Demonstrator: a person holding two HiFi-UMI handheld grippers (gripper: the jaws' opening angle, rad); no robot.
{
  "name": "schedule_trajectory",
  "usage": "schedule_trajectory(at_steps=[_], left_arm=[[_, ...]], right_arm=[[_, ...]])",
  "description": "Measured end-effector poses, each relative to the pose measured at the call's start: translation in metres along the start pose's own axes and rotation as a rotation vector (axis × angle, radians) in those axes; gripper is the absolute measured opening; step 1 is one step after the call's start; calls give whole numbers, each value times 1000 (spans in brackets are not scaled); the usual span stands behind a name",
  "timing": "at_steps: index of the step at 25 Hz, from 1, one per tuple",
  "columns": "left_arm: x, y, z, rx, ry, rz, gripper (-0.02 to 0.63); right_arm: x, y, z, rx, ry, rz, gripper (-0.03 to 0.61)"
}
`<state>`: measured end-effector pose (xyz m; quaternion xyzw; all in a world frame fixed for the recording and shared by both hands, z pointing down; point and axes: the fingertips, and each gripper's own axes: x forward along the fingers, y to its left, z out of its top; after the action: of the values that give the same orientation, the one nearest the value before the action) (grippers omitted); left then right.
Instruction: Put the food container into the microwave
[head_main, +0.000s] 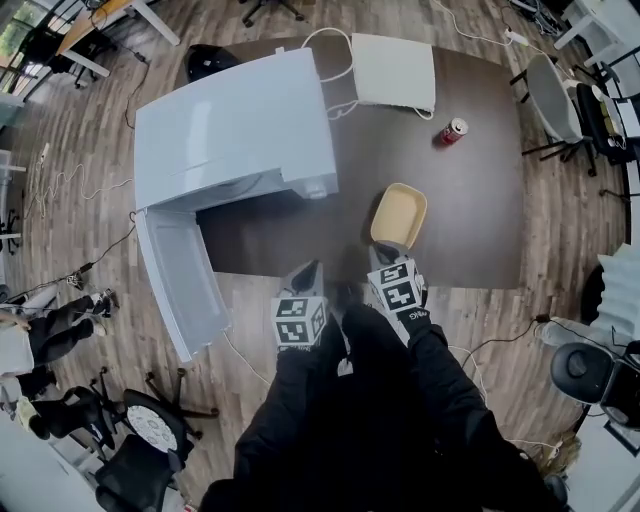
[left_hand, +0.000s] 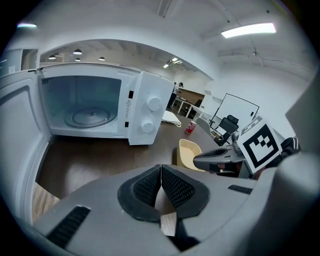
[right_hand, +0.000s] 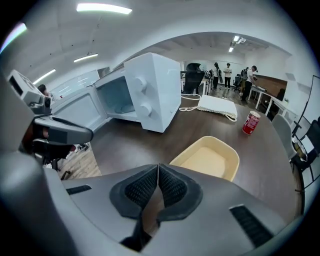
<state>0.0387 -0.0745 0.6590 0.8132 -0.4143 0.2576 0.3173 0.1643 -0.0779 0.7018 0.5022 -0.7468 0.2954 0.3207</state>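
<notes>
While the microwave (head_main: 235, 130) stands on the dark table (head_main: 480, 210) with its door (head_main: 180, 285) swung fully open past the table edge, the cavity cannot be seen from the head view. The left gripper view shows it, with the glass turntable (left_hand: 90, 116) bare. The food container (head_main: 399, 213), a beige open tray, lies on the table to the right of the microwave, apart from it. Its near end is covered in the head view by the right gripper (head_main: 386, 256), and in the left gripper view that gripper cuts off its right side. Contents: none visible in the right gripper view.

Left gripper (head_main: 306, 274): pads pressed together, nothing between them. Right gripper: pads likewise together, gripping nothing, just short of the container's near rim; contact cannot be confirmed.

A red can (head_main: 453, 131) stands farther back on the table.
</notes>
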Motion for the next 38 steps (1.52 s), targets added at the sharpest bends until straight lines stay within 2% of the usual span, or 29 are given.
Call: schedule_trajectory(at_steps=[7,9,13,20,23,32,38], left_arm=[[13,15,-12,-29,23,-2,34],[16,18,-14,-35,28,-1,34],[18,24,-18,-41,40,2,34],[14,34,-29,-54,56,18,34],[13,36,-31,-54,58,18,34],[3,40,-33,-66,44,29,34],[-7,44,-30,-84,21,43,34]], right_arm=[[17,-11,-5,-33,24,-66,26],[22,-12,-6,-41,43,-67,28],[36,-14,-11,-60,79,-64,72],[48,-16,-19,-91,132,-88,71],[48,-18,-18,-116,131,-114,44],[35,-13,-10,-190,115,-154,35],[18,7,7,-244,78,-142,34]])
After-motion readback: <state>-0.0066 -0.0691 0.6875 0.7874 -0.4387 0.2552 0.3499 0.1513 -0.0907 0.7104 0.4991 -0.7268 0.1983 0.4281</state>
